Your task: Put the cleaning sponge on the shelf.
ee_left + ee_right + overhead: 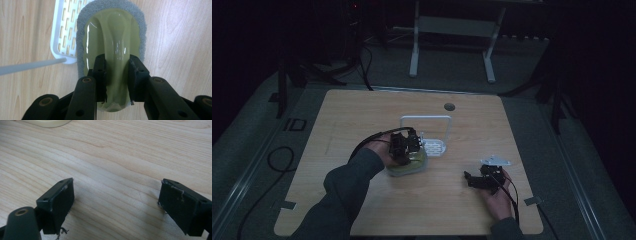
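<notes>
I am pinching the green scrubber (113, 50) by its handle ridge with my left claw (117, 80). It is still lying on the table, touching the white rack (61, 30) at its 10 o'clock; placing it is pending. My right claw (116, 205) is resting spread wide and empty.

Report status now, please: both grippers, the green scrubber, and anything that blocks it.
Left gripper shut on green scrubber, at its handle ridge. Right gripper open, nothing between its jaws. White rack touches the scrubber's side.

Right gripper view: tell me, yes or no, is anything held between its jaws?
No: the right gripper has its jaws spread wide, with bare wooden table between them.
</notes>
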`<state>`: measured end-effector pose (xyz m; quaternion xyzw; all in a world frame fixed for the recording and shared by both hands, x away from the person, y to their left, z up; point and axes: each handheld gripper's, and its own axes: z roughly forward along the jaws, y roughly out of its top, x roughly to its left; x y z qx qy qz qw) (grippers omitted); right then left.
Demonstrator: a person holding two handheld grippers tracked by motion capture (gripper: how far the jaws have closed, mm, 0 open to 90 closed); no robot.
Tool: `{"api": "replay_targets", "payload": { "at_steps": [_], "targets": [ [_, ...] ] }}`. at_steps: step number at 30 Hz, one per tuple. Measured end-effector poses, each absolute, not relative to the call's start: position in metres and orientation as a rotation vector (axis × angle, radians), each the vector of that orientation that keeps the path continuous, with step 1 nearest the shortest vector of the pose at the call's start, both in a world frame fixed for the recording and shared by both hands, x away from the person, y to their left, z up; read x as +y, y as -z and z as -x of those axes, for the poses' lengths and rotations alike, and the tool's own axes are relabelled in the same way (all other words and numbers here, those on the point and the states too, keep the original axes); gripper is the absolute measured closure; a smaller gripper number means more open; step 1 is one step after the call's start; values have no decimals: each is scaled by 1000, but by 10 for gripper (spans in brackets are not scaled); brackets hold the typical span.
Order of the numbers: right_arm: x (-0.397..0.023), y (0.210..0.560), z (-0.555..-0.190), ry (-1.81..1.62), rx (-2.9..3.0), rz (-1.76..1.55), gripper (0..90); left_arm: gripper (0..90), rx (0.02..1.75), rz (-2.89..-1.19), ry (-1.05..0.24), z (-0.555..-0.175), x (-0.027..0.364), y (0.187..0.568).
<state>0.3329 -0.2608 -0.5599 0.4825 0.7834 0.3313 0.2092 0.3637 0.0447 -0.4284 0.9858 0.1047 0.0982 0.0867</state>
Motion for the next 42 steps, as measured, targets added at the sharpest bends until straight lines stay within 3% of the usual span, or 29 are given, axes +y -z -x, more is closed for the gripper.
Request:
{"api": "replay_targets", "payload": {
  "at_steps": [24,42],
  "targets": [
    [-261,560,-333,-923,2178,-1341,128,716,227,-2906,-384,-381,38,421],
    [-261,560,-333,-923,2178,-1341,128,716,194,-2893,-376,-392,30,428]
  ]
}}
